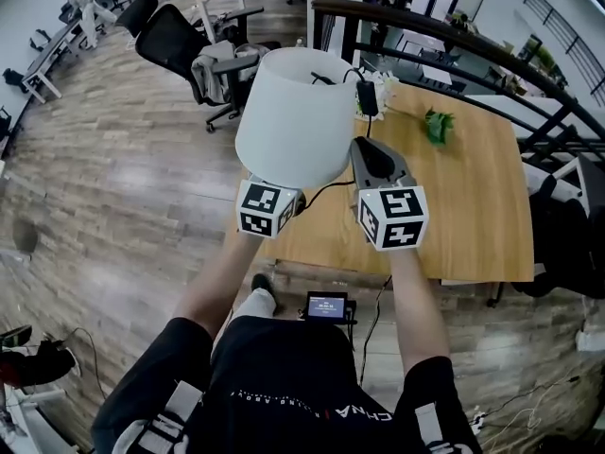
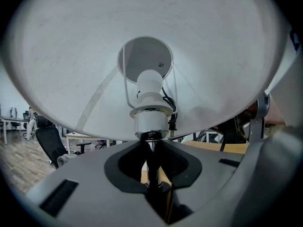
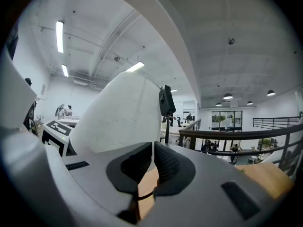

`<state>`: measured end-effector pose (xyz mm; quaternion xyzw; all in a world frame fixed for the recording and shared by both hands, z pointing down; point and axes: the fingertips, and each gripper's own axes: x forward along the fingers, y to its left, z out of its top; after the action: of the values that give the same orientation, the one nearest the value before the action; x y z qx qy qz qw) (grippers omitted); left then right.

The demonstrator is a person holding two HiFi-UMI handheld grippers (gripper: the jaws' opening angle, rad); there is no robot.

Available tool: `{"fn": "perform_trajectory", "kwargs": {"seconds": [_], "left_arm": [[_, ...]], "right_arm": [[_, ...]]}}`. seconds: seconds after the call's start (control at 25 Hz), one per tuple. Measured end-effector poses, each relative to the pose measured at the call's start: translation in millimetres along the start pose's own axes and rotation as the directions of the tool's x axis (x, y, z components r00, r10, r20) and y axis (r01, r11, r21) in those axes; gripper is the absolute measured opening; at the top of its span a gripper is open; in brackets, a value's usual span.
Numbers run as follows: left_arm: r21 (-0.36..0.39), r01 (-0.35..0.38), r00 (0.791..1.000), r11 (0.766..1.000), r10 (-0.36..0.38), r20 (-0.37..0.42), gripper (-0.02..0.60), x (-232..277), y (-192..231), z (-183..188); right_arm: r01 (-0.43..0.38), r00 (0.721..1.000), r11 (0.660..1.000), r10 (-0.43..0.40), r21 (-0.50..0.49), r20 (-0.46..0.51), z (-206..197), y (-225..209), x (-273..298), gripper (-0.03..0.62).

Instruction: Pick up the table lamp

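Note:
The table lamp hangs in the air over the near left corner of the wooden table (image 1: 473, 197). Its white shade (image 1: 293, 112) fills the top of the left gripper view (image 2: 151, 56), with the metal socket (image 2: 151, 122) beneath. My left gripper (image 2: 151, 148) is shut on the lamp's thin dark stem (image 2: 151, 162), just under the socket. My right gripper (image 1: 364, 149) is held beside the shade's right side, jaws shut with nothing between the pads (image 3: 152, 148). The lamp's black cord (image 1: 326, 192) trails to a black plug (image 1: 367, 97).
A green object (image 1: 437, 126) lies on the table's far side. A dark railing (image 1: 425, 31) runs behind the table. A black office chair (image 1: 180, 45) stands on the wooden floor to the left. A small screen device (image 1: 326, 305) sits below the table's near edge.

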<state>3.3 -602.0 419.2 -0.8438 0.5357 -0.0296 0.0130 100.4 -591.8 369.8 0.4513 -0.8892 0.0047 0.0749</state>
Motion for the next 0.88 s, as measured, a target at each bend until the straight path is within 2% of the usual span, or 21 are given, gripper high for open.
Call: {"fn": "perform_trajectory", "kwargs": {"seconds": [0.24,0.44,0.88], "left_arm": [[0.012,0.016,1.000,1.000,-0.016,-0.016,0.083,-21,-11,-2],[-0.008,0.036,0.999,0.999,-0.036,-0.012,0.083,-43,-12,-4],[-0.040,0.061,0.997,0.997,-0.063,-0.042,0.083,-172,14,-34]], "right_arm": [[0.007,1.000,1.000,-0.007,0.018,-0.001,-5,14,-21,0.040],[0.032,0.999,0.999,-0.032,0.006,-0.015,-5,35,-33,0.040],[0.059,0.997,0.998,-0.059,-0.004,-0.059,-23,167,-70,0.040]]}}
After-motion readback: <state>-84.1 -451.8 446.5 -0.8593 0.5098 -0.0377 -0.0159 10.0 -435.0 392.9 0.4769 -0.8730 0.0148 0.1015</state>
